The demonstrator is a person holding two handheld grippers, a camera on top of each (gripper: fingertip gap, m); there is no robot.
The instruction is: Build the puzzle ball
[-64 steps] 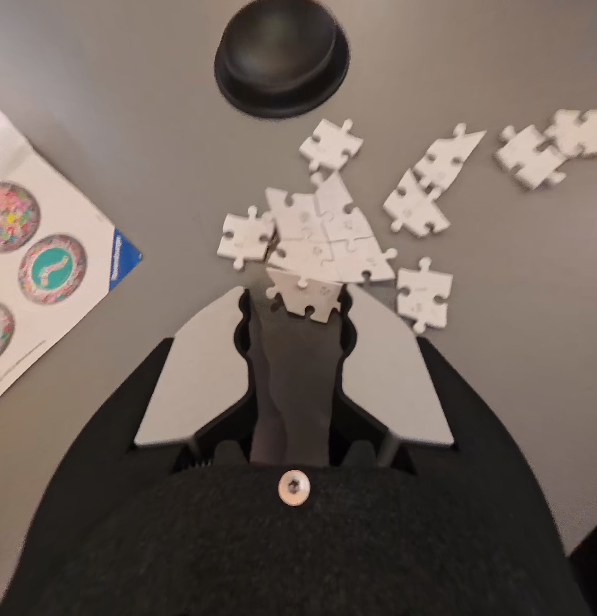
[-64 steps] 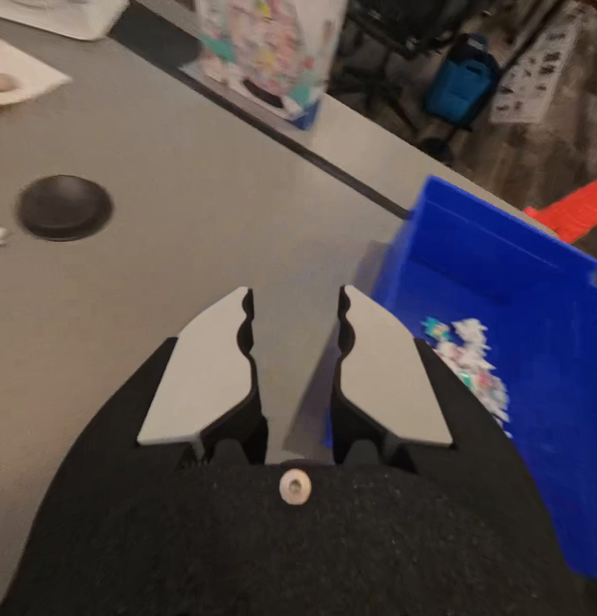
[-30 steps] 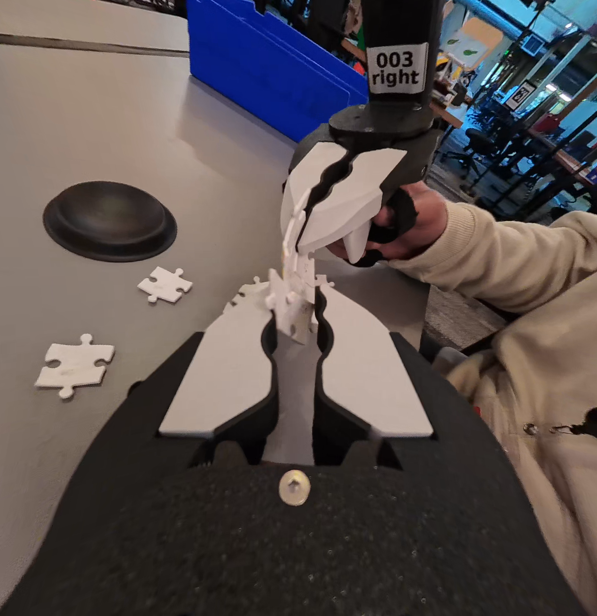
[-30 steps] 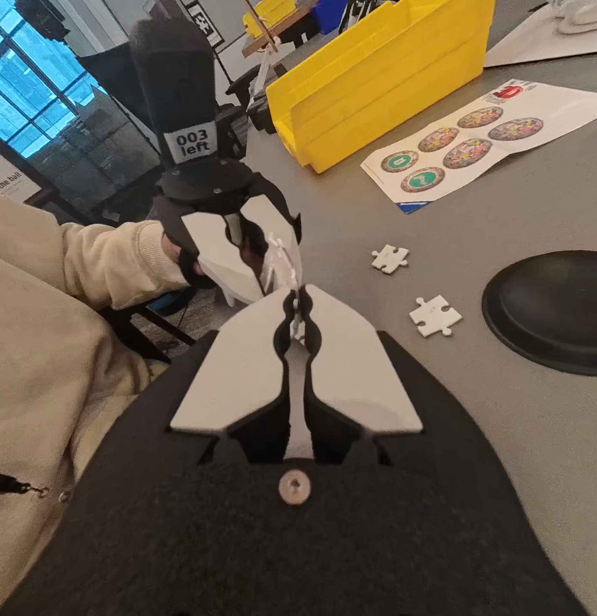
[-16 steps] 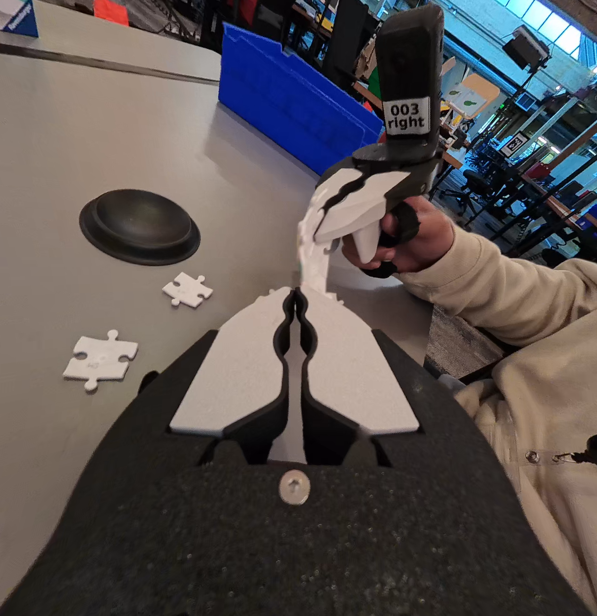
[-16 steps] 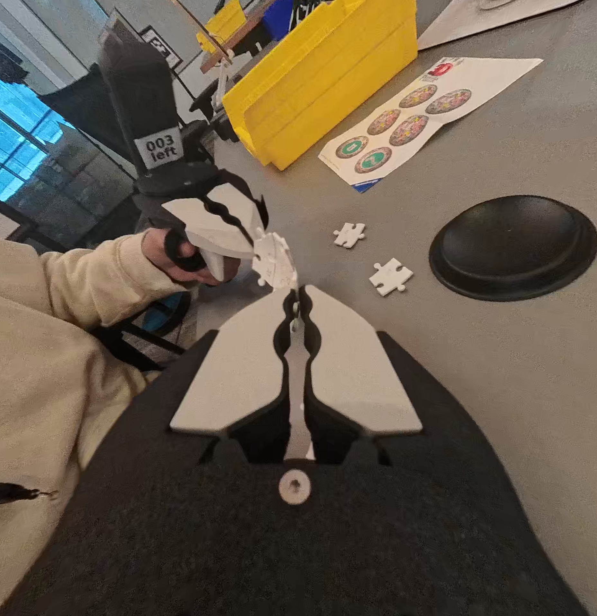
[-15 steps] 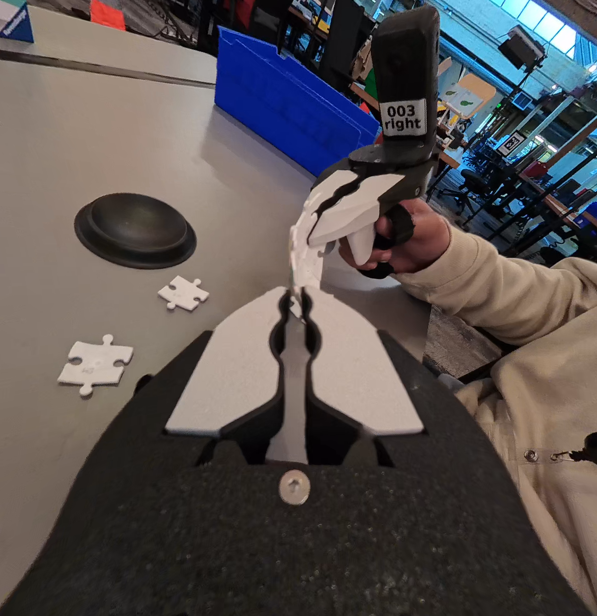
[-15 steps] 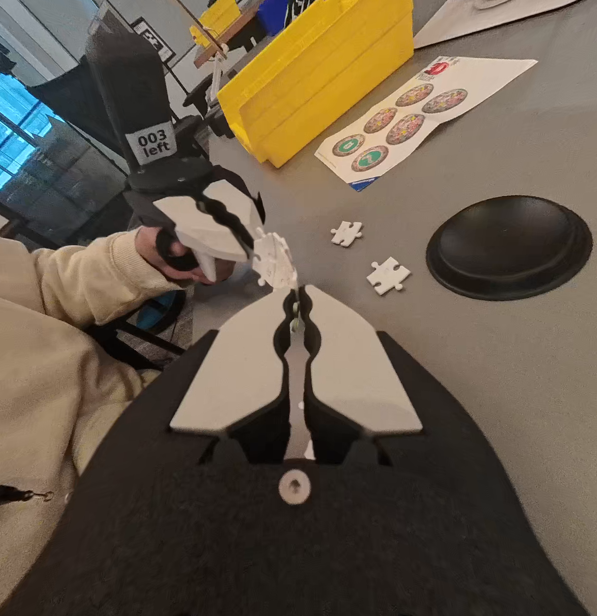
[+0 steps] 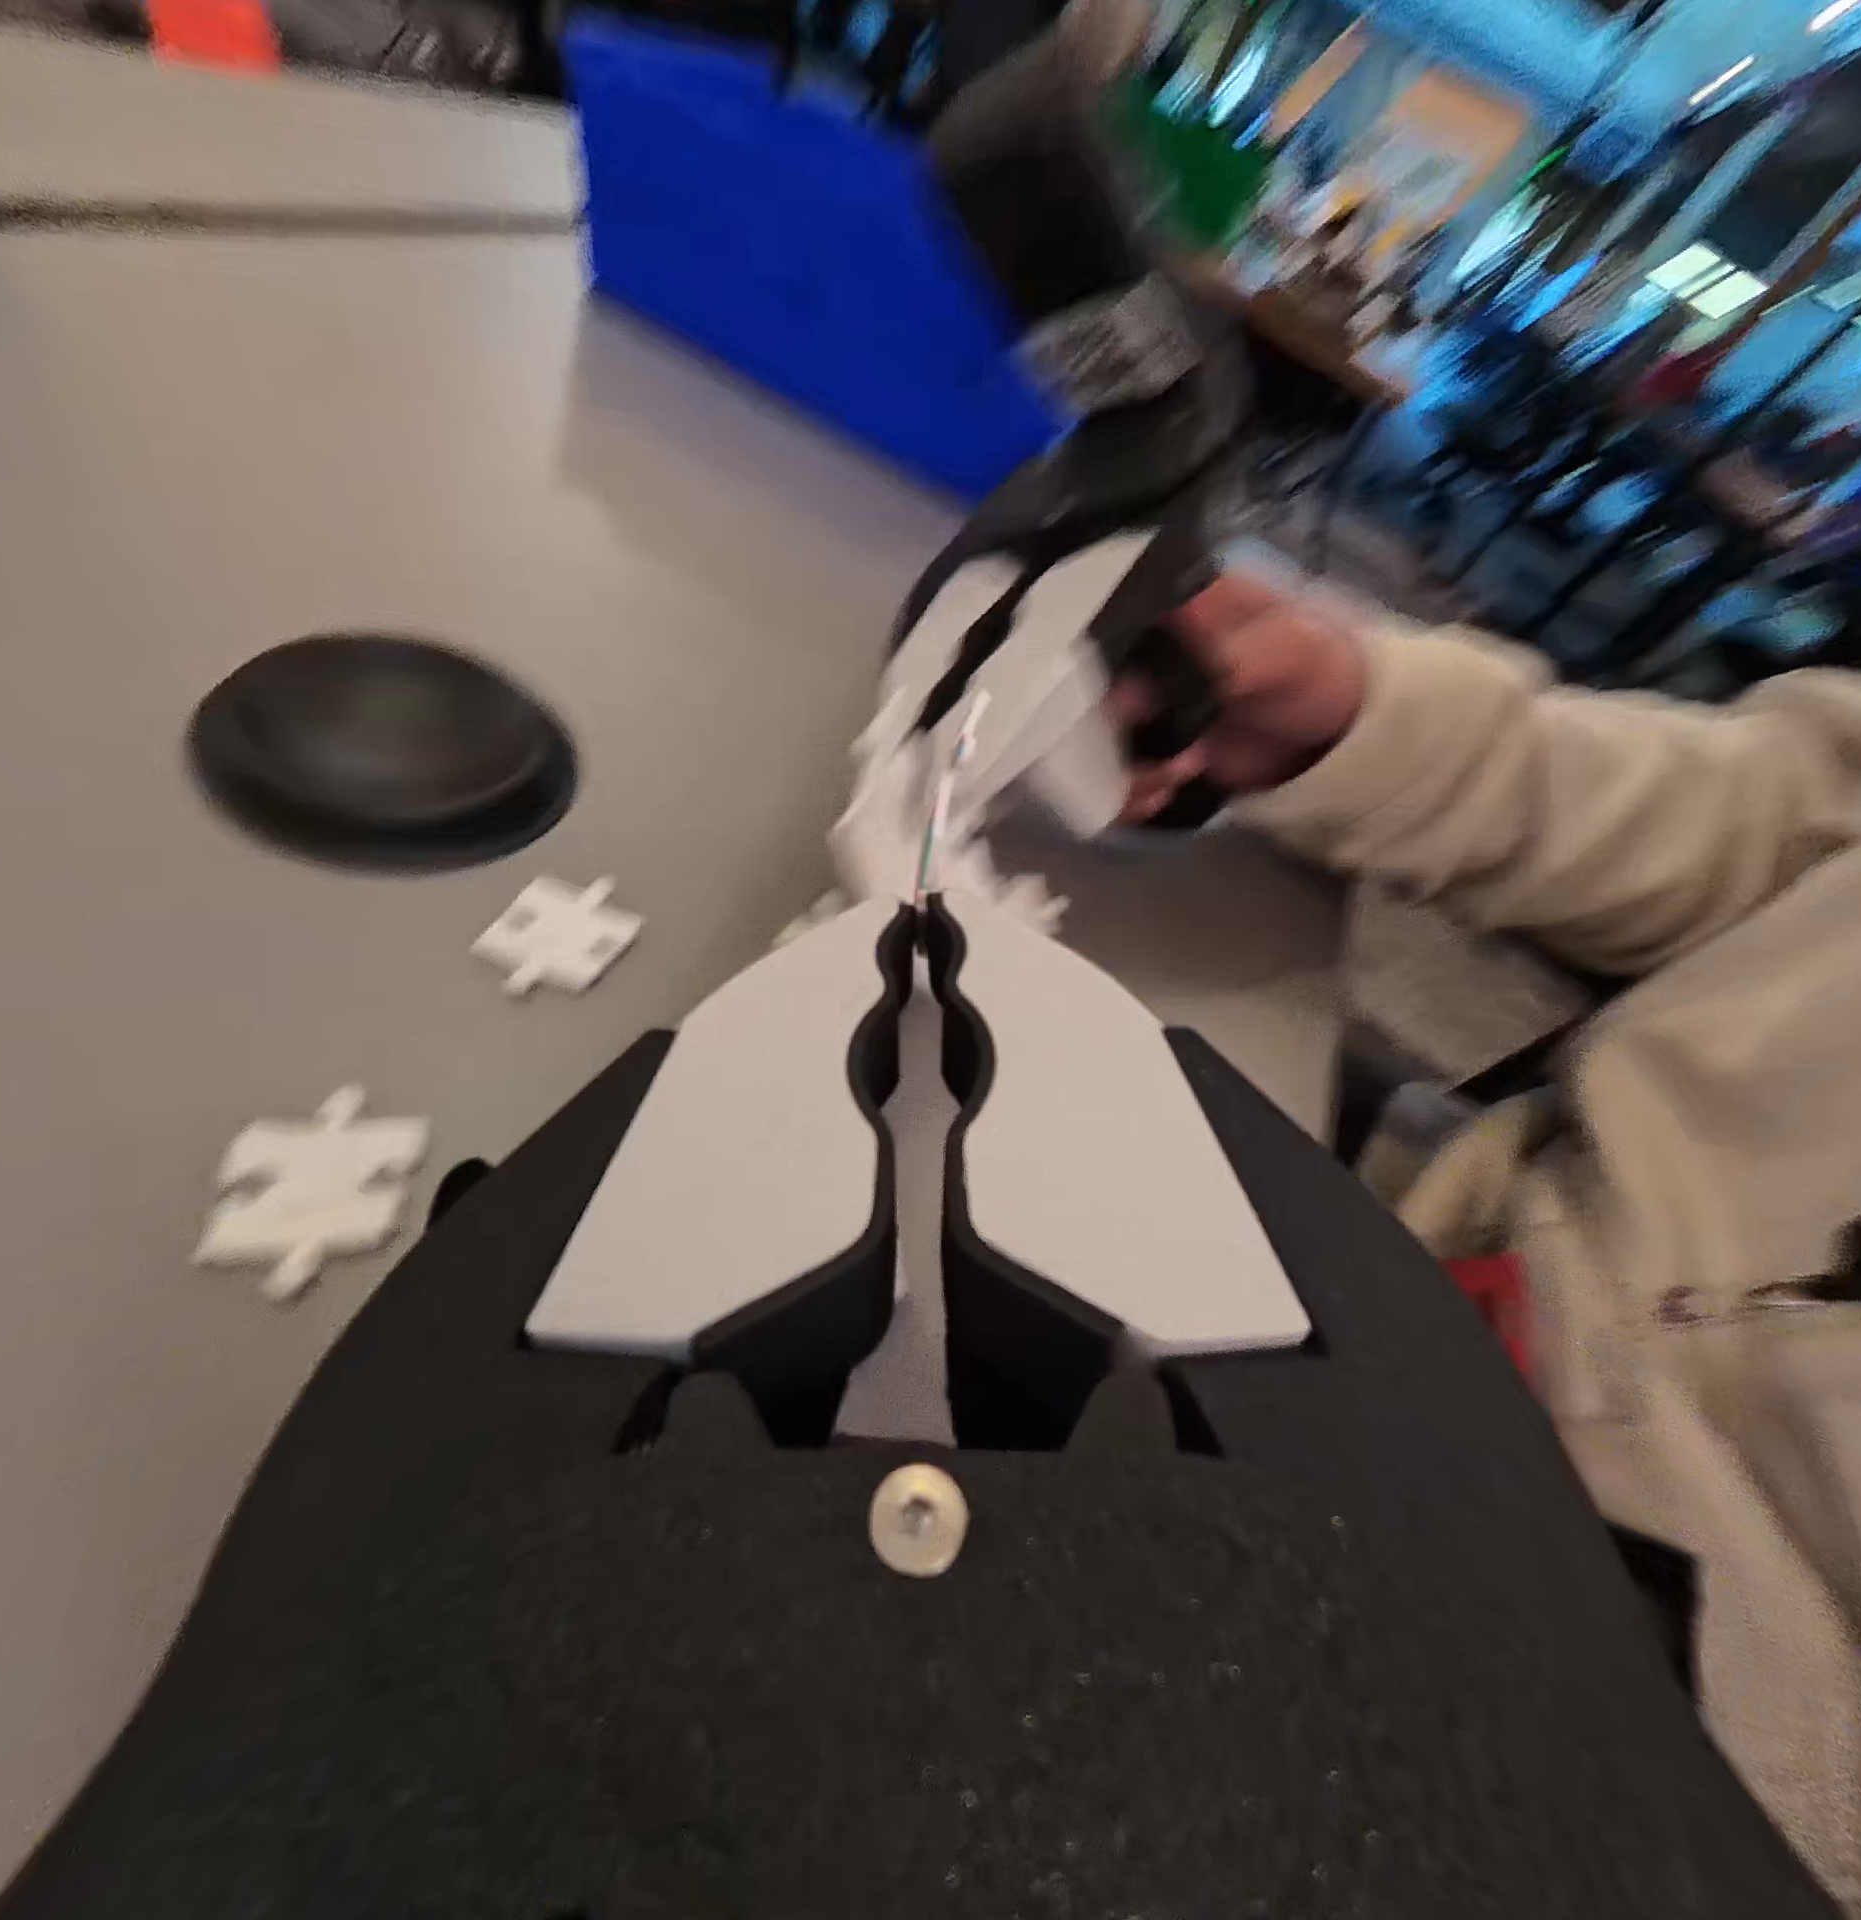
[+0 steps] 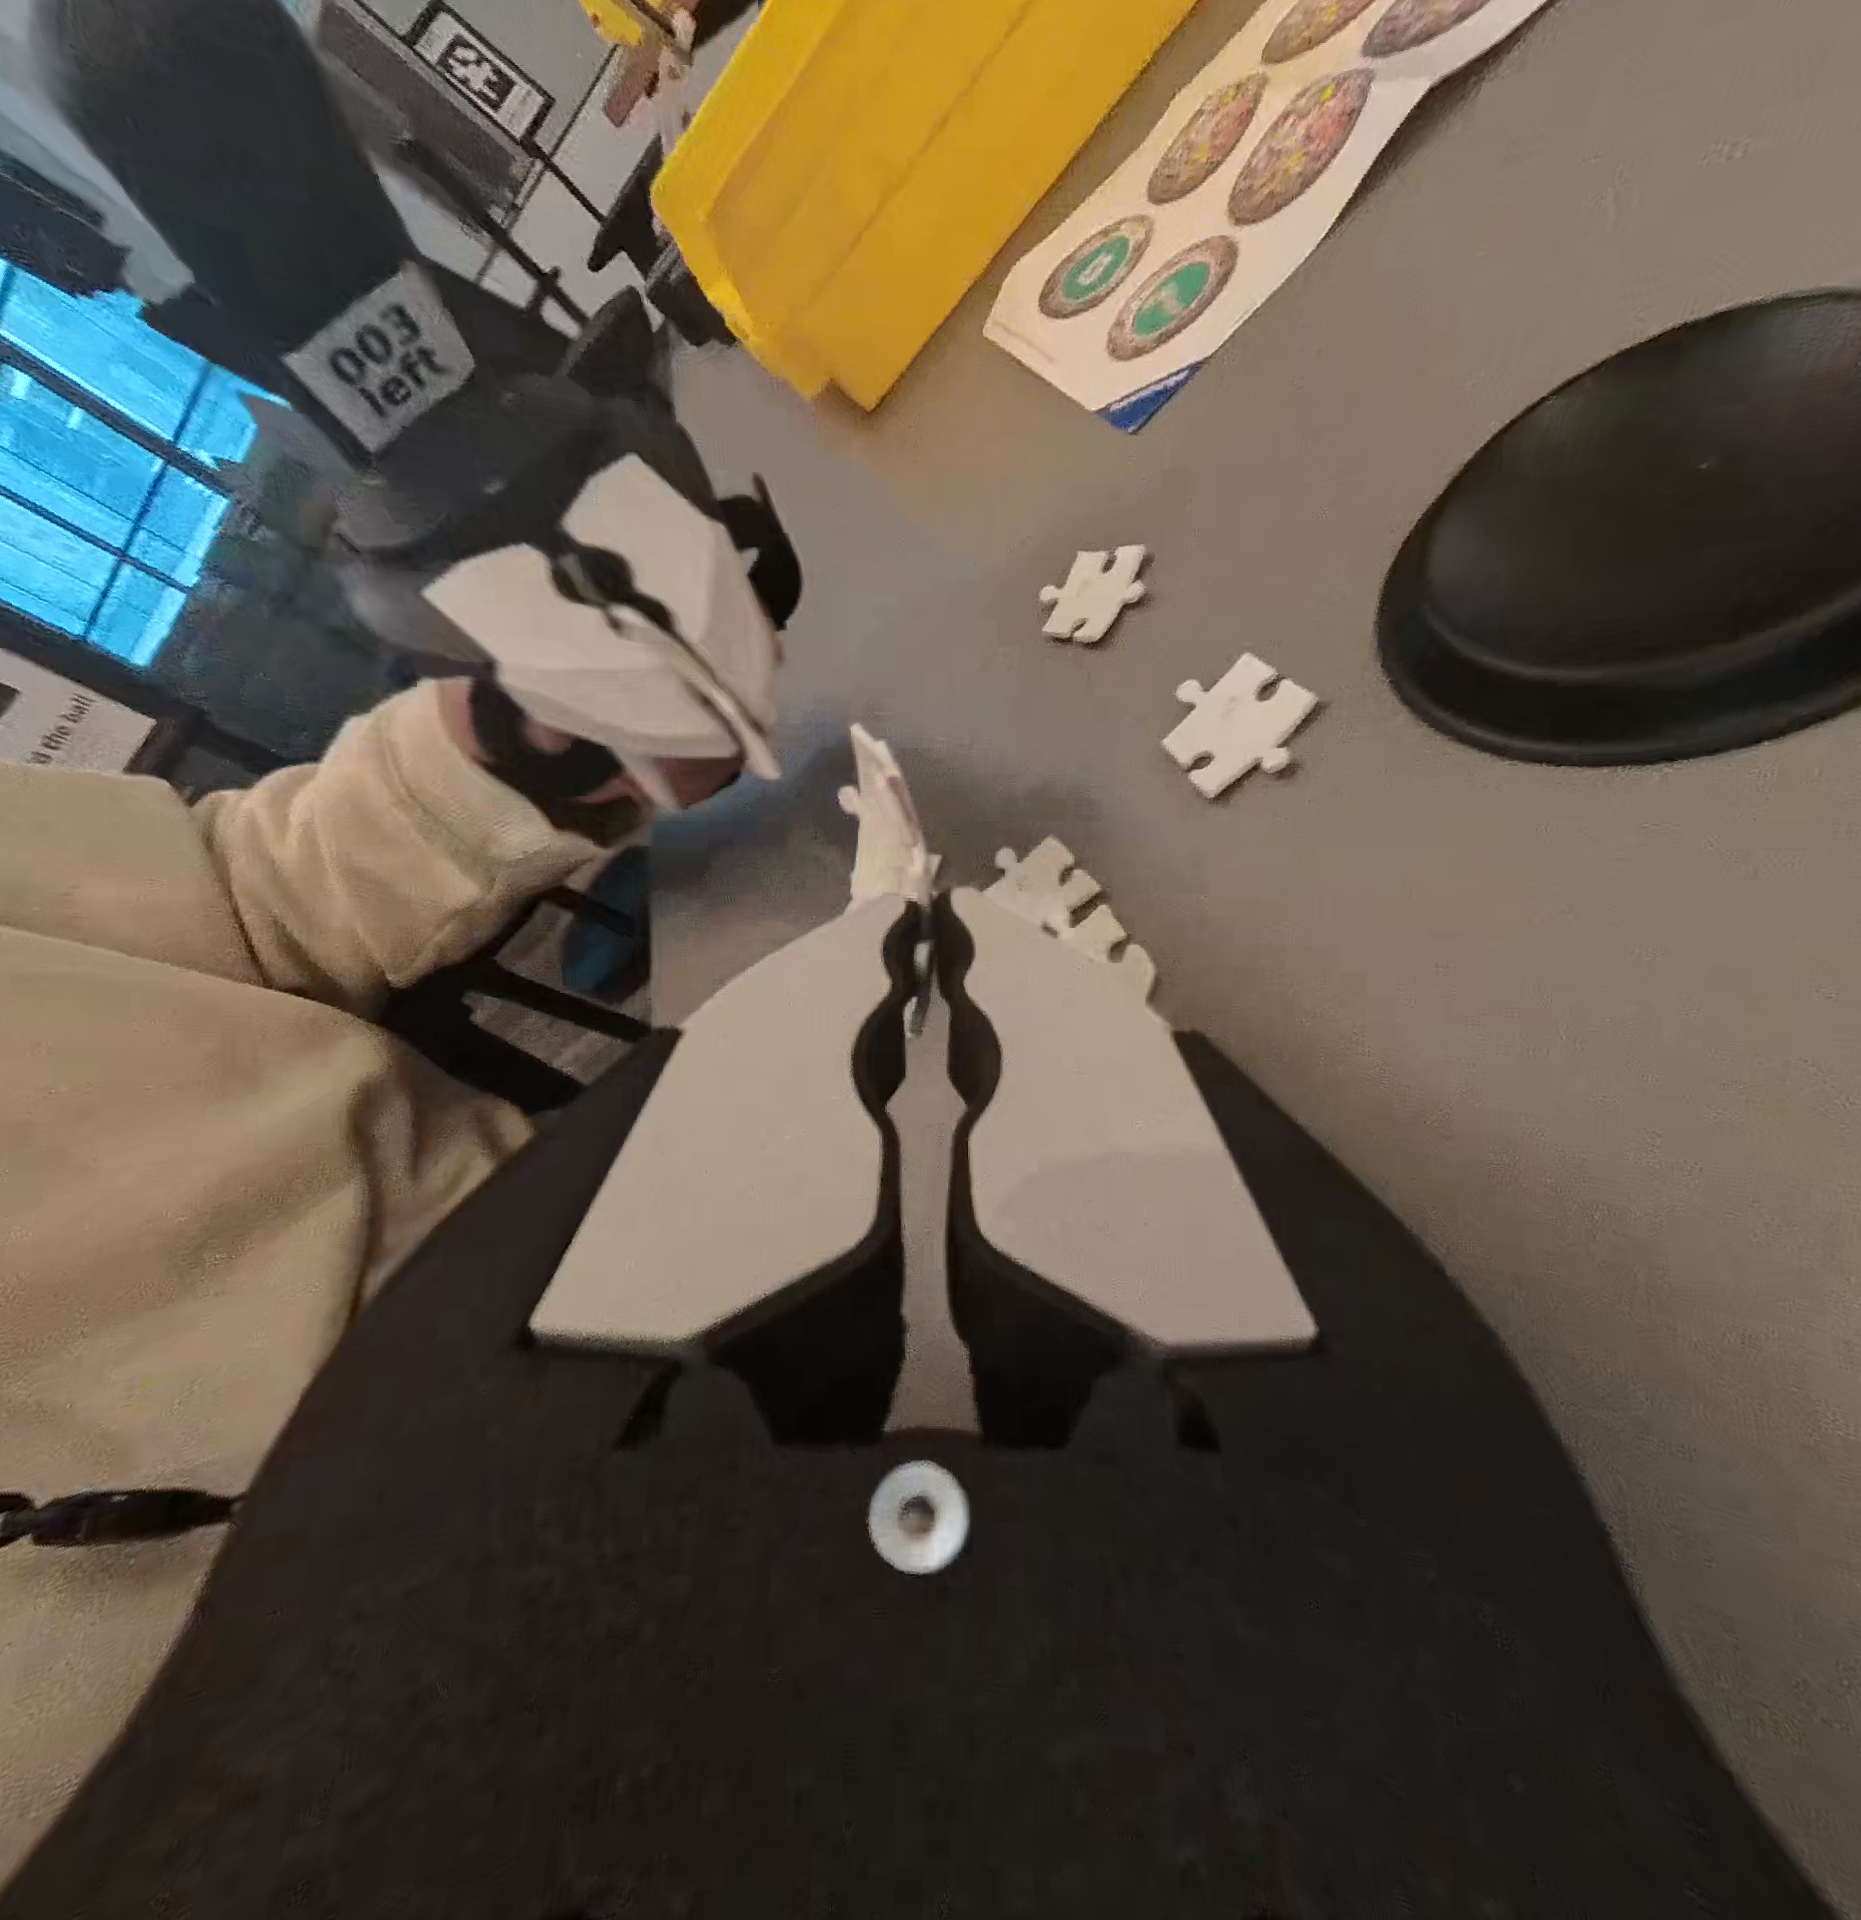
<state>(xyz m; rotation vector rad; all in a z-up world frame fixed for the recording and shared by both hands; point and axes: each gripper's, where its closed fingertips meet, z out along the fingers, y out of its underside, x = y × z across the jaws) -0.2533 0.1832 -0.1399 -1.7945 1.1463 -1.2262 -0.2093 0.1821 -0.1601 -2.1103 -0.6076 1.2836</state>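
The puzzle ball is hardly begun, I think. The left gripper [image 9: 921,914] has its jaws pressed almost together on a thin white piece [image 9: 947,821], seen edge-on just past its tips. The right gripper [image 10: 926,909] is closed in the same way on another white piece [image 10: 884,831], which stands up from its tips. In the right wrist view the two grippers are near each other above the table edge, but the pieces do not seem joined; the left wrist view is too blurred to tell.

On the grey table [image 10: 1528,1143] two loose pieces [image 10: 1238,722] lie flat and apart, one [image 10: 1097,592] a little farther off. Another piece or small joined group [image 10: 1061,899] lies beside the right gripper's tips, partly hidden. The black domed stand [image 10: 1674,561] has nothing on it. A printed sheet [image 10: 1217,208] and a yellow bin [image 10: 905,156] are behind, and a blue bin [image 9: 780,239] at the other side.

So nearly all joining is left to do: no curved part of a ball shows anywhere.
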